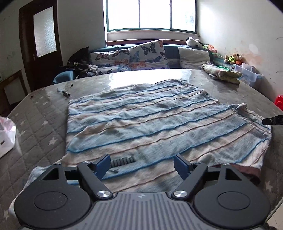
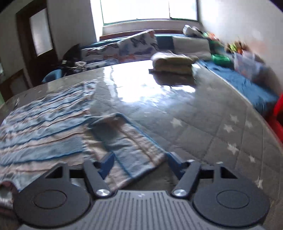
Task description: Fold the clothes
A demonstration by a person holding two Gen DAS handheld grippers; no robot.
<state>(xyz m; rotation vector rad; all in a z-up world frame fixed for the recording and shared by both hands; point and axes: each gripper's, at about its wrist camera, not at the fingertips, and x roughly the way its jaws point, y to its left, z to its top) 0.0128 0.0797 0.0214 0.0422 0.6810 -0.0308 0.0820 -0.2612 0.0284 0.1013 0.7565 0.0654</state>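
Each tool, left (image 1: 140, 165) and right (image 2: 139, 163), gapes wide above the flat striped garment (image 1: 141, 120).

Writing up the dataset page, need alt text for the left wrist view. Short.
A blue and beige striped garment lies spread flat on a grey star-quilted table cover, with the open left claw just above its near edge. Folded clothes sit at the far right corner; behind are butterfly-print cushions and a bright window.
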